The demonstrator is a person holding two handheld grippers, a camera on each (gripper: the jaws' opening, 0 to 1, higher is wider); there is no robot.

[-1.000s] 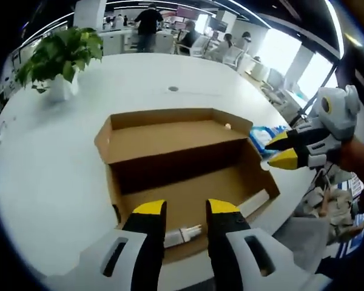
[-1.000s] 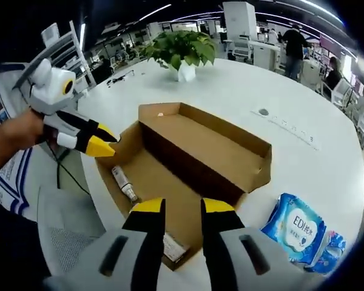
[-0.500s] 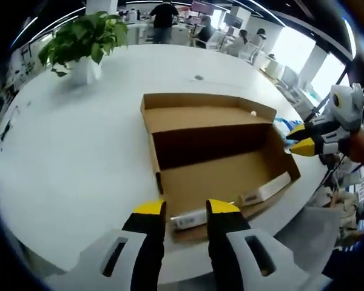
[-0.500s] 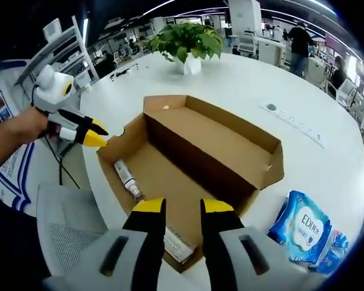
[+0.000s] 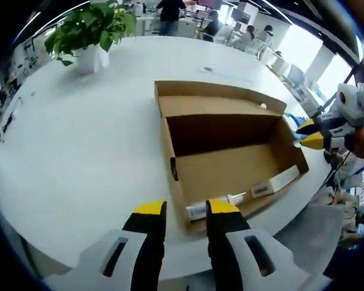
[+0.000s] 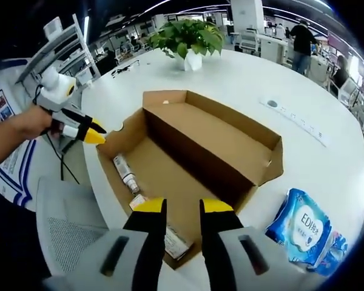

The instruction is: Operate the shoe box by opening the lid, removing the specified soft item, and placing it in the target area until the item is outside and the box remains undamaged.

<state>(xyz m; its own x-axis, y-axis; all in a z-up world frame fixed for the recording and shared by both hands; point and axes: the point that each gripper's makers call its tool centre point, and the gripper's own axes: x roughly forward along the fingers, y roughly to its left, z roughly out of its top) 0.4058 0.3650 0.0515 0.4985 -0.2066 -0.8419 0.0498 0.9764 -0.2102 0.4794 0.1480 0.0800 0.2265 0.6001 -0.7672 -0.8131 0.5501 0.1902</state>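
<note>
Your left gripper (image 5: 185,208) and right gripper (image 6: 175,205) both hover with jaws spread, holding nothing. The shoe box (image 6: 188,151) lies open, lid folded back. The soft tissue pack (image 6: 300,229), marked "EDI", already lies outside on the white table (image 5: 79,139); a tube (image 6: 126,175) remains inside, so little looks left.

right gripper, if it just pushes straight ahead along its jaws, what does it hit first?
Probably the shoe box: the right gripper points at its open tray, near the white label strip on the floor. The tube lies off to the side. Depth is unclear.
</note>
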